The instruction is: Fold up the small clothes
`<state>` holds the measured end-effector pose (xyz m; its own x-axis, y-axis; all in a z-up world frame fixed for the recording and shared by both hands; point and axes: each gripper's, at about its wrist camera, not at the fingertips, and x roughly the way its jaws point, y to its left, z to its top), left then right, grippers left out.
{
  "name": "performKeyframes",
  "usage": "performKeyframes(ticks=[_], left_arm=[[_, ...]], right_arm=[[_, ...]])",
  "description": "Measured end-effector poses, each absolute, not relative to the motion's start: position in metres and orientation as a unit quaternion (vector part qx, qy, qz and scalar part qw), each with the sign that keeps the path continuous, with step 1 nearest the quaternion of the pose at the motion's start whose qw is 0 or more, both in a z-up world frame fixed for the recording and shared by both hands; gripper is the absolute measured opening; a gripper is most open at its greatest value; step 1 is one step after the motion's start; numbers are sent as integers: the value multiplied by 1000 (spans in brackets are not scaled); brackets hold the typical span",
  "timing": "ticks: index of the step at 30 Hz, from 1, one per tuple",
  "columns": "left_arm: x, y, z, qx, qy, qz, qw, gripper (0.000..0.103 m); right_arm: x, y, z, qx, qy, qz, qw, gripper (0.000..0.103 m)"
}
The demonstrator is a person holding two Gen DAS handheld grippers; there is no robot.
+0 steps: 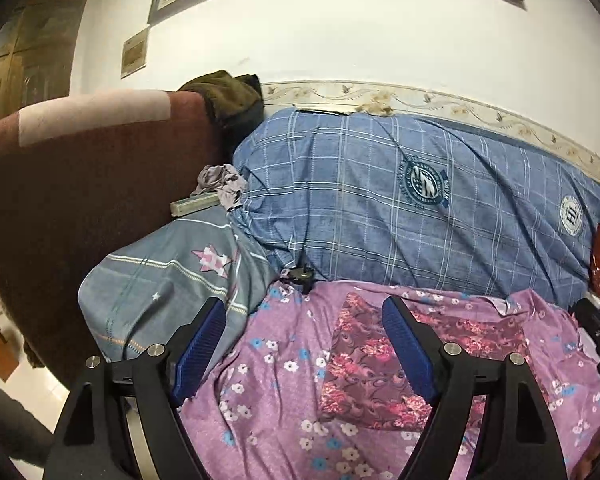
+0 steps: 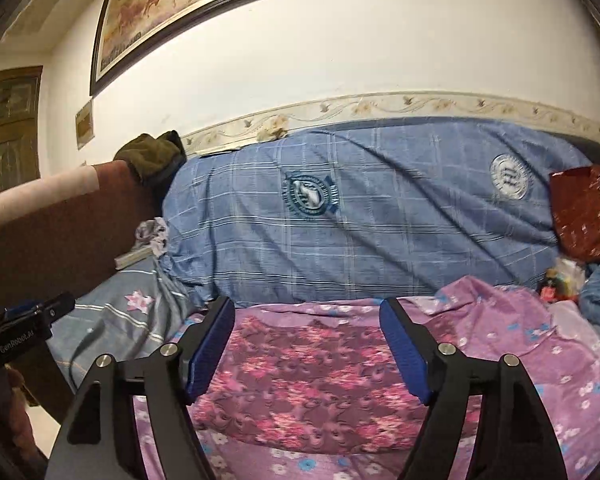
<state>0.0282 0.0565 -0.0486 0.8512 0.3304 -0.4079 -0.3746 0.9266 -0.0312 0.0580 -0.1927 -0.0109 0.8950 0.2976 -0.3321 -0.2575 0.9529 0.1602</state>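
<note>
The jaws of the left gripper (image 1: pixel 304 344) are held wide apart with nothing gripped. The folded maroon floral garment (image 1: pixel 372 376) is seen lying flat between and beyond them, untouched, on the purple flowered sheet (image 1: pixel 268 400). The jaws of the right gripper (image 2: pixel 308 348) are likewise parted and empty, and the same garment (image 2: pixel 300 376) is framed between them. Beyond both pairs of jaws, a blue checked quilt (image 2: pixel 380 216) is piled against the wall.

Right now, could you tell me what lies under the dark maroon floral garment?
The maroon floral garment lies flat on a lilac flowered sheet, which shows all round it. Anything beneath the garment's middle is covered.
</note>
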Motion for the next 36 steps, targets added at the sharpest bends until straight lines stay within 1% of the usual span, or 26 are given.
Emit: performKeyframes(ticks=[5, 11, 12, 13, 14, 15, 16, 21, 23, 25, 27, 28, 30, 31, 32, 34, 36], left_arm=[[65, 52, -70, -40, 231, 176, 956, 83], [131, 45, -132, -28, 274, 177, 945, 83], [145, 44, -142, -31, 280, 171, 944, 83], [161, 42, -152, -35, 285, 159, 945, 83], [178, 43, -160, -37, 293, 152, 943, 83], [195, 43, -168, -36, 304, 149, 940, 82], [215, 44, -180, -40, 324, 147, 934, 82], [293, 65, -210, -65, 362, 145, 919, 81], [324, 80, -229, -73, 392, 164, 902, 81], [350, 98, -251, -93, 436, 184, 876, 82], [364, 110, -264, -114, 461, 184, 861, 82], [371, 115, -263, -121, 459, 178, 862, 82], [377, 113, -256, -83, 450, 179, 871, 82], [378, 112, -251, -65, 443, 183, 875, 80], [378, 112, -245, -55, 430, 184, 882, 79], [372, 116, -226, -56, 394, 173, 901, 80], [368, 121, -218, -54, 379, 177, 907, 81]], right_arm=[[81, -214, -36, 48, 208, 115, 970, 77], [136, -245, -101, 51, 275, 103, 955, 77], [144, -248, -110, 53, 282, 111, 952, 76], [158, -253, -121, 58, 295, 117, 947, 65], [176, -258, -133, 62, 313, 113, 941, 52], [188, -262, -142, 64, 328, 108, 936, 26], [210, -270, -157, 75, 353, 97, 928, 19], [270, -298, -201, 132, 394, 60, 908, 19], [299, -308, -220, 149, 419, 47, 895, 19], [325, -319, -238, 171, 434, 34, 884, 22], [351, -326, -263, 180, 477, 24, 860, 16], [354, -329, -266, 193, 471, 26, 860, 16], [355, -327, -259, 192, 469, 25, 862, 20], [351, -325, -252, 184, 458, 22, 869, 21], [342, -318, -241, 173, 436, 23, 883, 23], [331, -302, -228, 152, 428, 51, 890, 23], [311, -281, -217, 147, 426, 95, 888, 23]])
